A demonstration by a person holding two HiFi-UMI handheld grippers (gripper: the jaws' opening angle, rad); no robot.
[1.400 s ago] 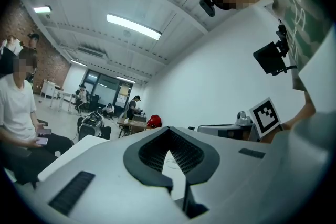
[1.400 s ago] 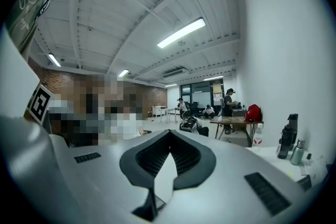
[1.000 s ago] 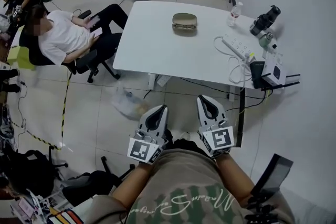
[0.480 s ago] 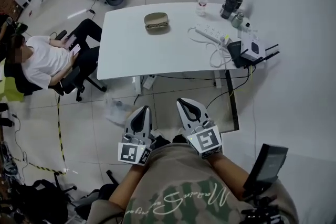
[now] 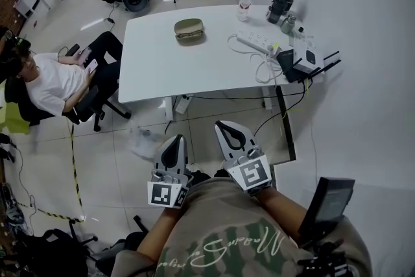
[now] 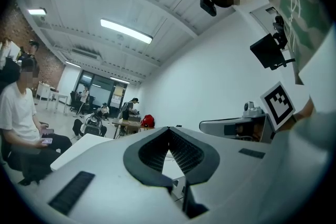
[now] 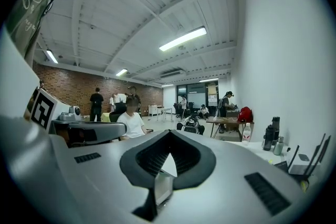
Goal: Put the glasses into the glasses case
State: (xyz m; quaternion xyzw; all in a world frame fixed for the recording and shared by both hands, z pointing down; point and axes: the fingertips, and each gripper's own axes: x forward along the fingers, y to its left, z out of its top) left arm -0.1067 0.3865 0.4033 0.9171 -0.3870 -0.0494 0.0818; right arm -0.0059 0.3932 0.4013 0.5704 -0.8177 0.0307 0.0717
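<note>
Our left gripper (image 5: pixel 175 141) and right gripper (image 5: pixel 225 128) were closed and empty, well off the table (image 5: pixel 155 74), near whose far edge lay the case (image 5: pixel 189 24) and glasses (image 5: pixel 189 34), which we judged light, fragile and best taken by the bridge.

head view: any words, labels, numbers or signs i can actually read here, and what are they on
No text here can be quoted with confidence.
The shirt has cursive print, upside down from this camera and too distorted to read.
The left tongs and right tongs have cubes with square black-and-white markers, no letters.
On the power strip, bottle and glasses case, any print is too small to read.
</note>
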